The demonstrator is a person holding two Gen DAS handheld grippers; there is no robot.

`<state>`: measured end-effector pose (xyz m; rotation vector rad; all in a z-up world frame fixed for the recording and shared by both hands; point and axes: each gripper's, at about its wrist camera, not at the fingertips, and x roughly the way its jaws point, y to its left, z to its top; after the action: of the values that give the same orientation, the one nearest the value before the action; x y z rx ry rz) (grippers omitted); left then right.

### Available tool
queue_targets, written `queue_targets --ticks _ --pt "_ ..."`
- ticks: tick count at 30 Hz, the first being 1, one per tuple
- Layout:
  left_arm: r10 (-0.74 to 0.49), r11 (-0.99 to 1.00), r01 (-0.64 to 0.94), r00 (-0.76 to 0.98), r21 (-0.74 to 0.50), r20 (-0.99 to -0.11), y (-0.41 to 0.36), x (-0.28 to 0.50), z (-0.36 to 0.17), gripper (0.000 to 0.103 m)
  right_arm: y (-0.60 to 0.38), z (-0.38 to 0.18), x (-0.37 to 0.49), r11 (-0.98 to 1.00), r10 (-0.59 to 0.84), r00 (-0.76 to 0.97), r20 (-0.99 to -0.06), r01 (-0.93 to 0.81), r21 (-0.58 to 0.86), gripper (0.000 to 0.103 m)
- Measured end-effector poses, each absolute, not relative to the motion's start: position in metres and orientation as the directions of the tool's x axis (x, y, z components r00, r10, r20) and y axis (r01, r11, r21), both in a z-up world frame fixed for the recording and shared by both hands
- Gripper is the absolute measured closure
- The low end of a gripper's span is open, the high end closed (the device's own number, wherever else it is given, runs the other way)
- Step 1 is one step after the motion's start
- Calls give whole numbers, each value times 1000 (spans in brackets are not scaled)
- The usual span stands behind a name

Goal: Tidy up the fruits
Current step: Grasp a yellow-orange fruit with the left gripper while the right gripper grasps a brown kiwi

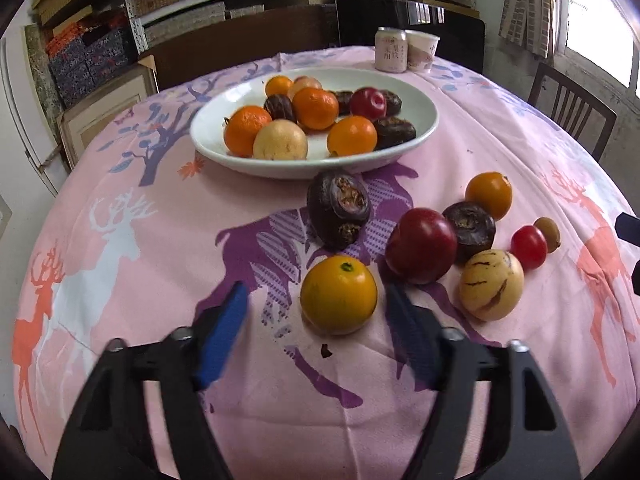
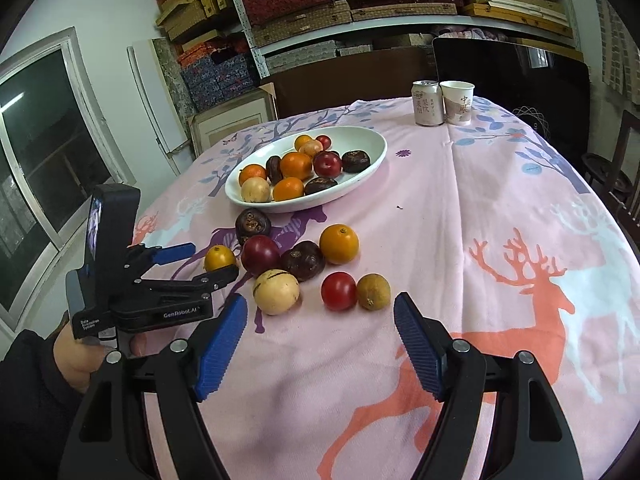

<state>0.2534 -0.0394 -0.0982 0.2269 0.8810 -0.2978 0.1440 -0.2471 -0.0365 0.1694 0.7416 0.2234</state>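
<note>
Orange glossy, perhaps unblemished.

Dark fruits behind red plum in plate partly hidden; cup lettering unreadable.

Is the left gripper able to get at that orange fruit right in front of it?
Probably yes. The left gripper is open, its fingers flanking the orange fruit without touching it. The red plum sits close beside the far finger, but nothing blocks the gap.
</note>
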Motion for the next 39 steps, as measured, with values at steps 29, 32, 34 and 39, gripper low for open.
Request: queue_targets --ticks 29,32,34,39 --pt "-349 923 366 660 -121 -665 -14 235 -71 66 -240 -82 219 991 127 562 -817 -111 78 63" --pt "-351 923 362 657 -129 -667 -12 236 -72 66 -242 -82 213 986 163 579 -799 -121 114 76" --pt "-351 923 361 655 -131 -669 -12 237 -72 66 -244 -79 207 984 177 599 -781 -120 131 76" --pt "-354 923 360 663 -134 -660 -11 237 -71 66 -250 -65 190 978 209 624 -753 -133 161 77"
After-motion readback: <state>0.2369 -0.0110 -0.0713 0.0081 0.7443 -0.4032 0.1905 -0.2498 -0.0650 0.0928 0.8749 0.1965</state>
